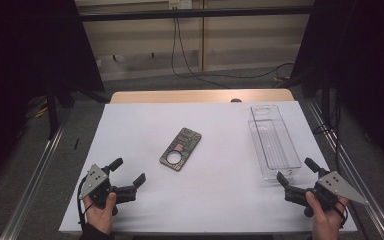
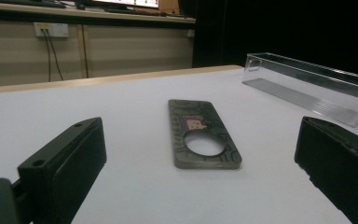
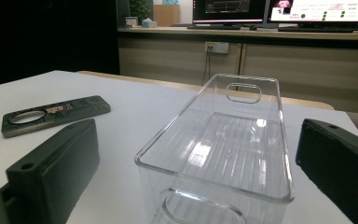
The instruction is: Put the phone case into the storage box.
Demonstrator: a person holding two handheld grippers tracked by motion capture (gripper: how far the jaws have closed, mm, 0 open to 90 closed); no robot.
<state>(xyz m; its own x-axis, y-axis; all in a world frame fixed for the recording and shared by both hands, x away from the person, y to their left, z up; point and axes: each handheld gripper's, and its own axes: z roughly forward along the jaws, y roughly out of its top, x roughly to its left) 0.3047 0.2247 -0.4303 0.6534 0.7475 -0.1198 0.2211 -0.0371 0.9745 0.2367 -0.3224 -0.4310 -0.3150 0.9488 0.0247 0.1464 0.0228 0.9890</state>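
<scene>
A flat dark rectangular plate (image 1: pixel 180 148) with a round hole and a small pink patch lies in the middle of the white table (image 1: pixel 145 120); it appears ahead of the left jaws (image 2: pixel 203 133) and far left in the right gripper view (image 3: pixel 53 114). A clear plastic bin (image 1: pixel 274 141) stands at the right, empty, close before the right jaws (image 3: pixel 223 140). My left gripper (image 1: pixel 128 172) rests open near the front left, well short of the plate. My right gripper (image 1: pixel 296 171) is open just before the bin's near end, holding nothing.
The table's wooden far edge (image 1: pixel 200 95) runs along the back. Metal rails (image 1: pixel 32 175) flank both sides of the table. Cables (image 1: pixel 180 55) hang on the wall behind. Bare white surface lies between plate and bin.
</scene>
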